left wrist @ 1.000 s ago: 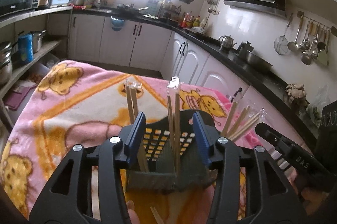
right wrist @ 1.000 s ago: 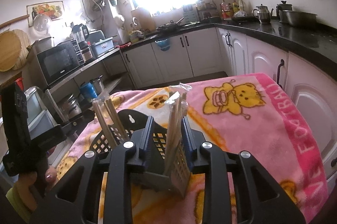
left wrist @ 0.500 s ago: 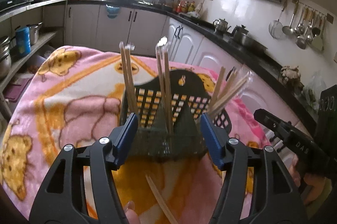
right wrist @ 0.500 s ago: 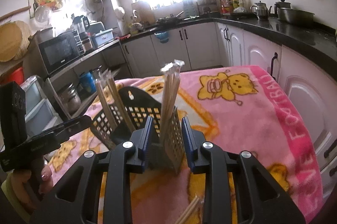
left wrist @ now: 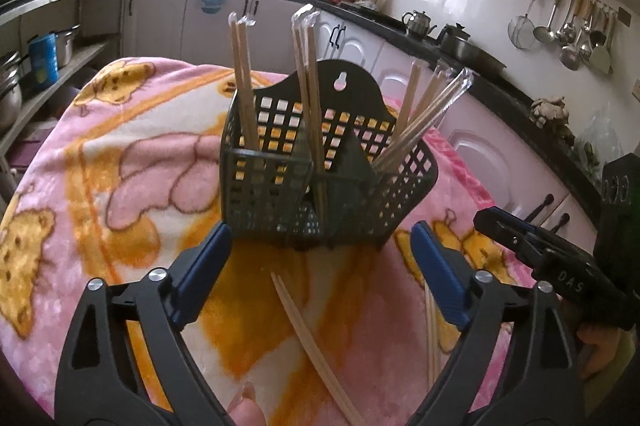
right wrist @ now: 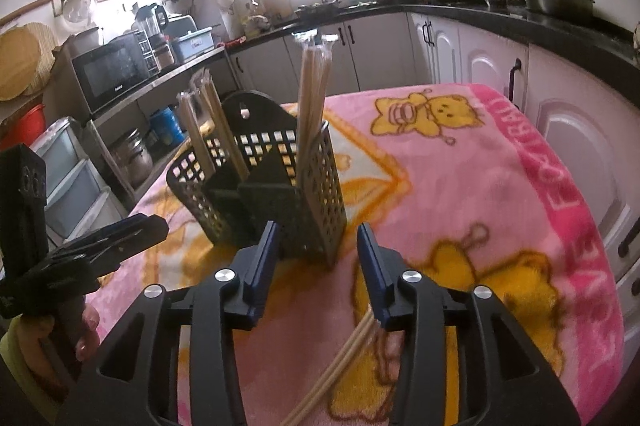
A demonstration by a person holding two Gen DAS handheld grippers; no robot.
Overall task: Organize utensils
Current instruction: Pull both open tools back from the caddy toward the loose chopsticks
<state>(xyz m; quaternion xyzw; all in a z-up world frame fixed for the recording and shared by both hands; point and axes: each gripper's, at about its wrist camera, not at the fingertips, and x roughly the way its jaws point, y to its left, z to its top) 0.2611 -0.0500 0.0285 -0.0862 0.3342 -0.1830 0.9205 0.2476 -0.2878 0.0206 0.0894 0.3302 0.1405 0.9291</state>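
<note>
A black mesh utensil holder (left wrist: 320, 181) stands upright on the pink blanket (left wrist: 120, 185), with wrapped chopstick pairs (left wrist: 310, 85) standing in its compartments. It also shows in the right wrist view (right wrist: 272, 193). My left gripper (left wrist: 320, 266) is open and empty, just in front of the holder and apart from it. My right gripper (right wrist: 316, 266) is open and empty, near the holder's right corner. Loose chopsticks (left wrist: 312, 342) lie on the blanket below the left gripper. Another pair of chopsticks (right wrist: 340, 366) lies under the right gripper.
The blanket covers a table in a kitchen. Black counters and white cabinets (right wrist: 500, 57) run along the back and right. Shelves with a microwave (right wrist: 116, 73) and pots stand on the left. The right gripper shows at the right of the left wrist view (left wrist: 560, 266).
Both grippers have pulled back from the holder and opened wider. The holder now stands free on the blanket, and loose chopsticks have come into view below.
</note>
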